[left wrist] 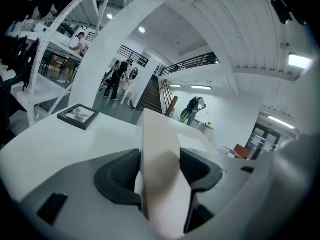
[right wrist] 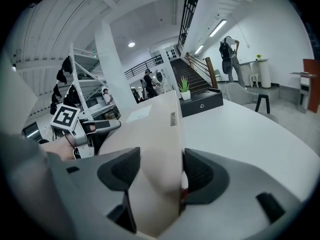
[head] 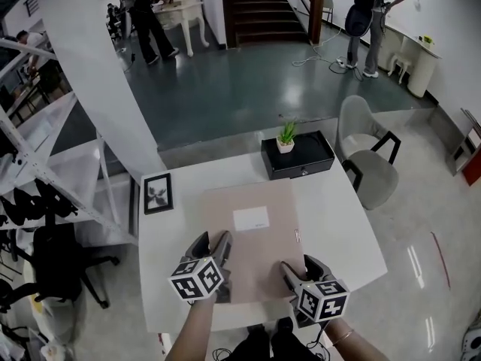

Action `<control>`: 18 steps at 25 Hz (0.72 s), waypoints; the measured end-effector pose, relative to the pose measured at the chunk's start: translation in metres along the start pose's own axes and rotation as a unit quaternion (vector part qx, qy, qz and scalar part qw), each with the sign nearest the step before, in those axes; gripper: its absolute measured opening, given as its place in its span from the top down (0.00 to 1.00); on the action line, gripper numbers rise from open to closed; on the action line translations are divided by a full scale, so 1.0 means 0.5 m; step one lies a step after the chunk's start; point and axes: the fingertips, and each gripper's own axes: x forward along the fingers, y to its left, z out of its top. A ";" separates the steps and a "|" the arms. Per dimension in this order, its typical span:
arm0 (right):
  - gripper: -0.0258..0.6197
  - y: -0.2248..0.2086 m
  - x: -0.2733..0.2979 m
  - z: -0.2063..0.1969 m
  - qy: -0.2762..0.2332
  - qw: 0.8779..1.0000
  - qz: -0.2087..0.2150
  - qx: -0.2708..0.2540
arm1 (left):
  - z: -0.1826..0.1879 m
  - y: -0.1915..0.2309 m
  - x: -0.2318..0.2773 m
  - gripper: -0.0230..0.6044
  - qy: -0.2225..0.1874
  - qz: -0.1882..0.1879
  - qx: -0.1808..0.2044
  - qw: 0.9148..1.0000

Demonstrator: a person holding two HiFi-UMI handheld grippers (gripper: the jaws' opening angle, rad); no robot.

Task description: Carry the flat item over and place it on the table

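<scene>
The flat item (head: 252, 235) is a thin beige board with a white label. It lies level over the middle of the white table (head: 342, 228). My left gripper (head: 212, 248) is shut on its near left corner. My right gripper (head: 302, 269) is shut on its near right corner. In the left gripper view the flat item (left wrist: 159, 184) runs away between both pads. The right gripper view shows the flat item (right wrist: 157, 184) pinched the same way, with the left gripper (right wrist: 102, 126) across it. I cannot tell whether the far edge touches the table.
A framed picture (head: 158, 192) lies at the table's left. A black box (head: 298, 159) with a small potted plant (head: 285, 136) stands at the far edge. A grey chair (head: 370, 160) is at the right, white shelving (head: 45, 164) and a black office chair (head: 52, 265) at the left. People stand far back.
</scene>
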 end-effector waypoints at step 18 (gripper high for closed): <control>0.54 -0.023 0.056 -0.017 0.045 0.999 0.012 0.019 | -0.033 0.046 0.046 0.56 0.061 0.055 -0.016 0.997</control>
